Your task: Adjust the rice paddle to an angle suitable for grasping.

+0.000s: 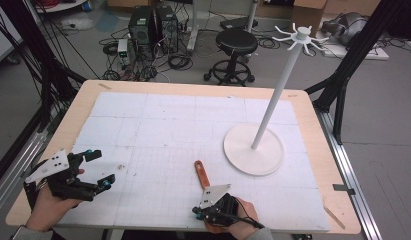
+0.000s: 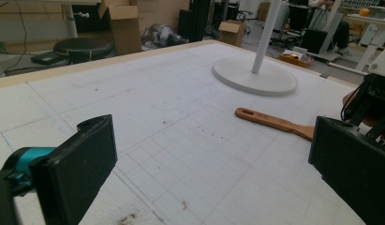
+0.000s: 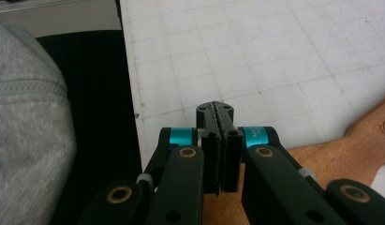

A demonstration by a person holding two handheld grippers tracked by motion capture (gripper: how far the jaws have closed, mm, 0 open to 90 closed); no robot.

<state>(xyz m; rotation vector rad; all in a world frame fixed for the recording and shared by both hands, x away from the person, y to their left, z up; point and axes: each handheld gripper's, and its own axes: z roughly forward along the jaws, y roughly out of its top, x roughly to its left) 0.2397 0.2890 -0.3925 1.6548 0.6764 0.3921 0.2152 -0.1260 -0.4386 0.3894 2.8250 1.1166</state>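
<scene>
A wooden spatula (image 1: 200, 173) with an orange-brown handle lies on the white gridded mat, handle pointing away from me. Its blade end runs under my right gripper (image 1: 198, 212), which sits near the table's front edge and points back toward the person. In the right gripper view this gripper (image 3: 215, 110) has its jaws pressed together with nothing visible between them, and brown wood (image 3: 321, 154) shows beneath it. My left gripper (image 1: 100, 168) hovers at the front left with its jaws wide apart and empty. From the left gripper view (image 2: 209, 140) the spatula (image 2: 274, 123) lies ahead to the right.
A white hook stand with a round base (image 1: 253, 149) and a tall pole stands on the right half of the mat. The wooden table edge (image 1: 343, 210) frames the mat. A stool (image 1: 236, 42) and computer boxes are on the floor behind. Grey clothing (image 3: 26, 117) is at the front edge.
</scene>
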